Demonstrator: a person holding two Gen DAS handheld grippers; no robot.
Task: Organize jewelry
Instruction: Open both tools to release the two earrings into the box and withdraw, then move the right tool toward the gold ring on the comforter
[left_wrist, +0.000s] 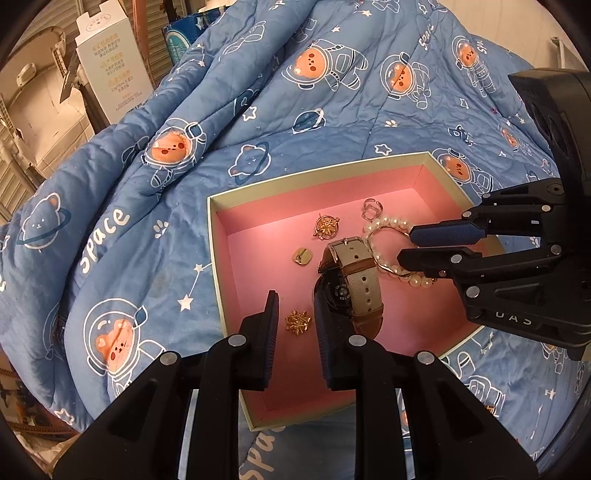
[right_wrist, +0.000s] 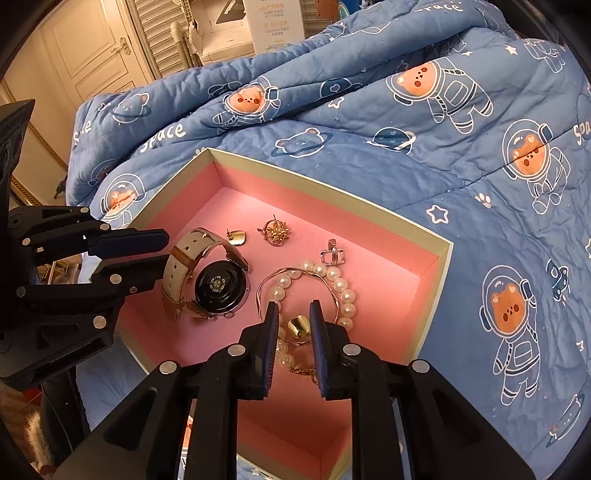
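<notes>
A pink-lined box (left_wrist: 218, 258) (right_wrist: 436, 273) lies on the blue quilt. Inside lie a watch (left_wrist: 354, 273) (right_wrist: 218, 284) with a beige strap, a pearl bracelet (left_wrist: 388, 225) (right_wrist: 343, 284), a silver ring (left_wrist: 371, 208) (right_wrist: 332, 254), a round gold charm (left_wrist: 327, 227) (right_wrist: 275, 230), a gold stud earring (left_wrist: 303, 255) (right_wrist: 236, 236), a gold snowflake earring (left_wrist: 298, 322) and a gold ring (right_wrist: 299, 326). My left gripper (left_wrist: 295, 314) (right_wrist: 162, 247) is open over the snowflake earring. My right gripper (right_wrist: 293, 314) (left_wrist: 406, 245) is open around the gold ring, over the bracelet.
The blue space-bear quilt (left_wrist: 110, 229) (right_wrist: 480, 184) is bunched up behind the box. White cartons (left_wrist: 107, 66) (right_wrist: 273, 26) stand beyond the bed, with a door (right_wrist: 92, 48) at the far left.
</notes>
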